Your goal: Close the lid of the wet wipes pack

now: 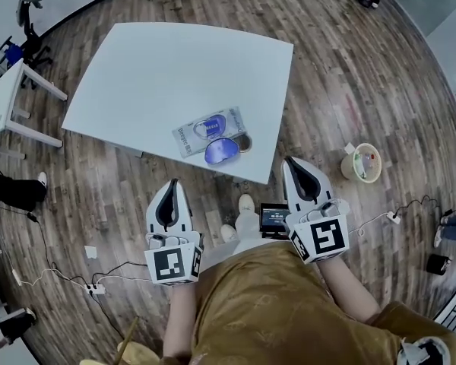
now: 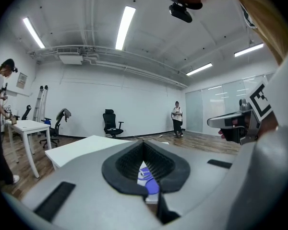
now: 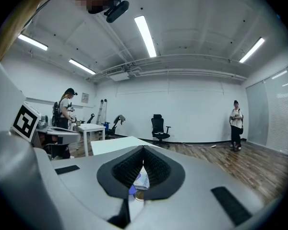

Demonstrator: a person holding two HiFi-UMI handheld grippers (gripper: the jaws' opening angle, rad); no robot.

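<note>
In the head view, the wet wipes pack (image 1: 205, 131) lies at the centre of the frame, near the lower edge of the smooth white counter (image 1: 159, 67). Its long axis runs from lower left to upper right. Its oval blue lid (image 1: 222, 151) is flipped open toward the bottom of the frame. Brown wood planks form the floor (image 1: 349, 74). The left tool (image 1: 172, 185) and right tool (image 1: 291, 162) hover lower in the frame, off the counter.

In the left gripper view, the tool (image 2: 145, 143) has its jaws together and grips nothing. Its ribbed black pads (image 2: 129, 159) frame a hollow showing the pack (image 2: 144, 172).

In the right gripper view, the tool (image 3: 144, 149) is likewise closed and empty, with the pack (image 3: 140, 179) seen through its hollow. A black office chair (image 3: 158, 126) stands by the white wall.
</note>
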